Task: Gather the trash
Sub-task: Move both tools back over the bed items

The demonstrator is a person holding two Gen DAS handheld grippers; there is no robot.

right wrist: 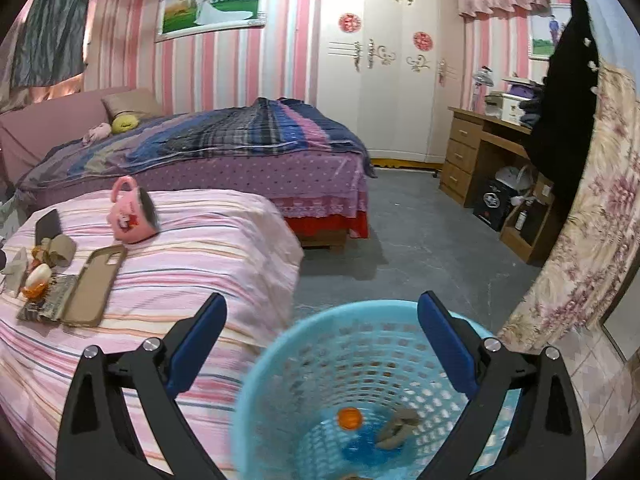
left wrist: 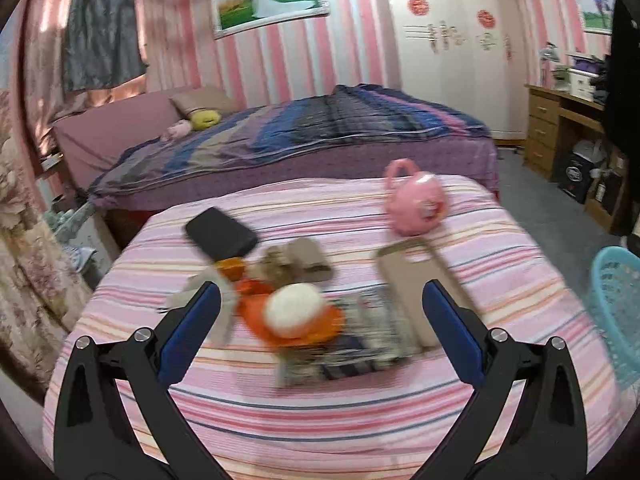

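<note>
The right gripper [right wrist: 322, 320] hangs over the blue basket [right wrist: 280, 360], jaws wide and empty; an orange scrap [right wrist: 349, 418] and a brown cardboard piece [right wrist: 398, 426] already lie inside. The left gripper [left wrist: 322, 312], jaws also wide and empty, faces the litter on the striped bed [left wrist: 320, 420]. Best to centre on the orange wrapper [left wrist: 316, 330] with its white lump [left wrist: 294, 310], clear of the phone case [left wrist: 416, 280], then close. No writing is readable.

Bright, fisheye-warped, foreground motion blur
</note>
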